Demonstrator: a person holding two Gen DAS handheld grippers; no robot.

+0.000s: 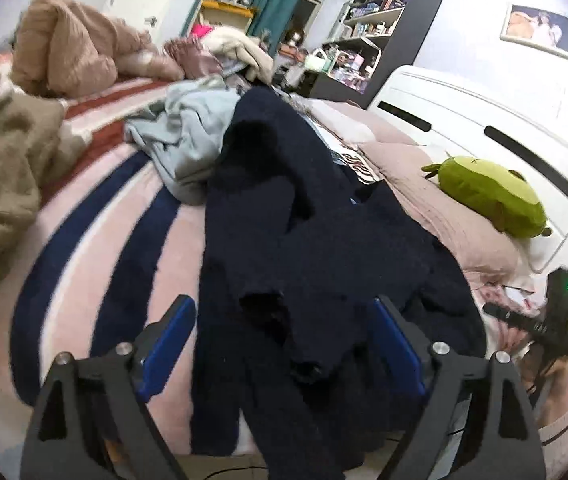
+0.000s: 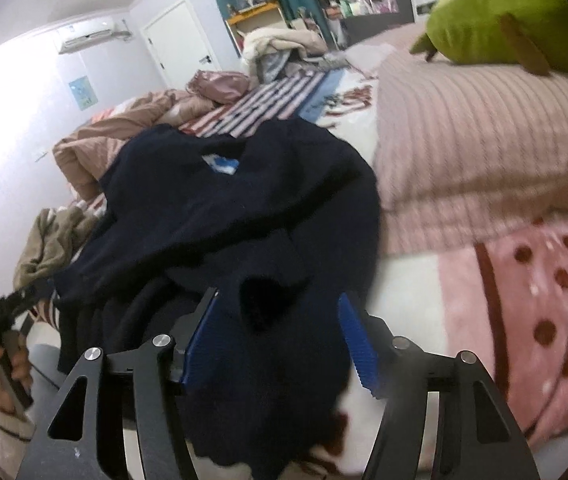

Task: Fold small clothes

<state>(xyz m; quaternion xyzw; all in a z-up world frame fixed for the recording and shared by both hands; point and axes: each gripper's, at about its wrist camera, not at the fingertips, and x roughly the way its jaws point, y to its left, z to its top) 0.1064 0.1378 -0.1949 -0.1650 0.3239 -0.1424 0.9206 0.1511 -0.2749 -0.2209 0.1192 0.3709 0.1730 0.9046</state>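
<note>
- Navy sweater [image 1: 316, 208] lies rumpled on the bed, its near edge between the spread fingers of the left gripper [image 1: 284, 312]; I can't tell whether they touch.
- Right gripper [image 2: 279, 304] likewise stands spread around the cloth.
- One navy garment, one grey garment [image 1: 187, 136], one green plush toy [image 1: 488, 196].
- Striped blanket [image 1: 95, 208] covers the bed; a cluttered shelf [image 1: 380, 28] stands behind.

The sweater [image 1: 324, 240] lies on the bed [image 1: 95, 216], running from the near edge toward the far side. Left of it, further off, a crumpled garment [image 1: 187, 136]; to its right the pillow [image 1: 436, 200] — the plush toy [image 1: 488, 196] rests on that, before the headboard [image 1: 484, 120].
</note>
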